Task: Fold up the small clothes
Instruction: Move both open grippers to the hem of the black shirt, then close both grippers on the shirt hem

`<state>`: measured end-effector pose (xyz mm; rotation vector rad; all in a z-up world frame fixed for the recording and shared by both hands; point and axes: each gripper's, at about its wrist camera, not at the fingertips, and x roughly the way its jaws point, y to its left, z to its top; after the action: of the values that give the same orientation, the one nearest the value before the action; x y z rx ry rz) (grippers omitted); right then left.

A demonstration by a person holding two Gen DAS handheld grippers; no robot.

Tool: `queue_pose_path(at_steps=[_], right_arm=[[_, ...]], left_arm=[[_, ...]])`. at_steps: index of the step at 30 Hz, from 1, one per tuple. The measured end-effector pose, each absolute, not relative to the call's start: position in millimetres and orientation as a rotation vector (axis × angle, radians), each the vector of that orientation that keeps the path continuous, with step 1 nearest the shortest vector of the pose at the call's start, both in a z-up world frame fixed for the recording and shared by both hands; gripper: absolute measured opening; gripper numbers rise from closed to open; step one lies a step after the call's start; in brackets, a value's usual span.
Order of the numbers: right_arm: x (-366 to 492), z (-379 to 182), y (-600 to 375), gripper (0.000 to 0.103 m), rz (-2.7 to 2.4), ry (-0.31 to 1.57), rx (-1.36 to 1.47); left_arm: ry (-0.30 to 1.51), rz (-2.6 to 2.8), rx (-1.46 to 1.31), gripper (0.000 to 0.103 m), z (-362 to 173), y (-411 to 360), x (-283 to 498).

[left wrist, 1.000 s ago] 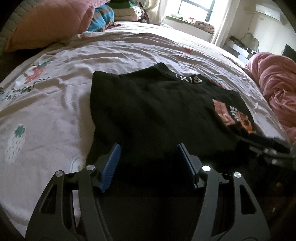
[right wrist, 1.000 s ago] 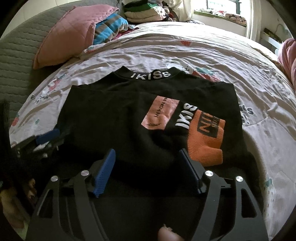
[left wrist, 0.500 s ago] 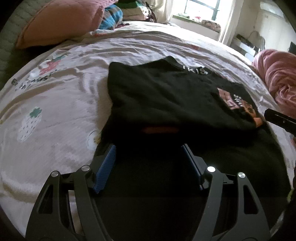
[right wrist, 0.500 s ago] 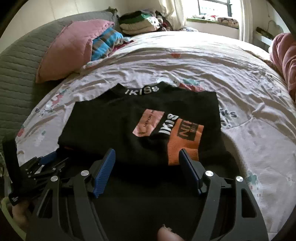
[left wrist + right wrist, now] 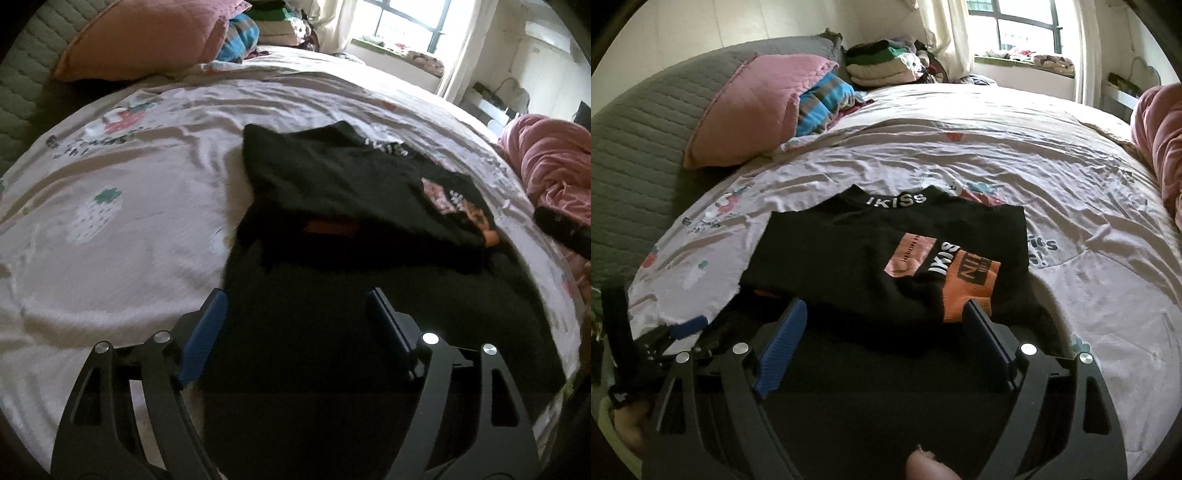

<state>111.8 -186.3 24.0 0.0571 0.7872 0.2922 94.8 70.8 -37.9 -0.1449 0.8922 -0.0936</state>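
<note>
A black sweater (image 5: pixel 871 254), with a white-lettered collar and pink and orange patches, lies folded on the bed sheet (image 5: pixel 1015 162). Its top layer rests on a dark lower layer that reaches toward me. My right gripper (image 5: pixel 886 306) hovers at the near edge, jaws opening, nothing pressed between its blue pads. In the left wrist view the sweater (image 5: pixel 351 188) lies ahead and to the right. My left gripper (image 5: pixel 295 295) is over the dark near layer, jaws opening, with nothing gripped. The right wrist view also shows the left gripper (image 5: pixel 687 328) low on the left.
A pink pillow (image 5: pixel 753 110) and a striped blue cloth (image 5: pixel 820 99) lie against the grey quilted headboard (image 5: pixel 631 144). A stack of folded clothes (image 5: pixel 882 62) sits at the back. A pink blanket (image 5: pixel 550 166) is bunched at the right edge. A fingertip (image 5: pixel 923 467) shows at the bottom.
Both grippers have drawn back from the sweater and risen a little, so it looks smaller and farther away. Both pairs of jaws stand wider than before.
</note>
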Motion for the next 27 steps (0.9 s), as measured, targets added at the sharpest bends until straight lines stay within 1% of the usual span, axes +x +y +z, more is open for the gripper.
queue_pose_path(at_steps=[3, 8, 13, 16, 18, 27], right_arm=[[102.4, 31.1, -187.3, 0.089, 0.300, 0.768, 0.060], [87.5, 41.6, -188.4, 0.089, 0.320, 0.749, 0.070], [71.4, 54.7, -185.6, 0.092, 0.351, 0.730, 0.061], [60.5, 61.2, -186.2, 0.093, 0.369, 0.714, 0.063], [54.5, 63.5, -187.5, 0.093, 0.377, 0.707, 0.066], [36.5, 65.5, -198.9, 0.095, 0.399, 0.703, 0.078]], left_arm=[[0.905, -0.075, -0.130, 0.070, -42.0, 75.6, 76.9], [0.913, -0.045, -0.117, 0.070, -40.9, 82.2, 56.1], [0.891, -0.026, -0.141, 0.071, -25.2, 91.8, 38.5], [0.870, -0.008, -0.130, 0.074, -12.4, 95.5, 27.8], [0.859, 0.003, -0.124, 0.074, -5.3, 98.6, 20.0], [0.875, 0.031, -0.138, 0.075, -0.6, 111.0, -1.2]])
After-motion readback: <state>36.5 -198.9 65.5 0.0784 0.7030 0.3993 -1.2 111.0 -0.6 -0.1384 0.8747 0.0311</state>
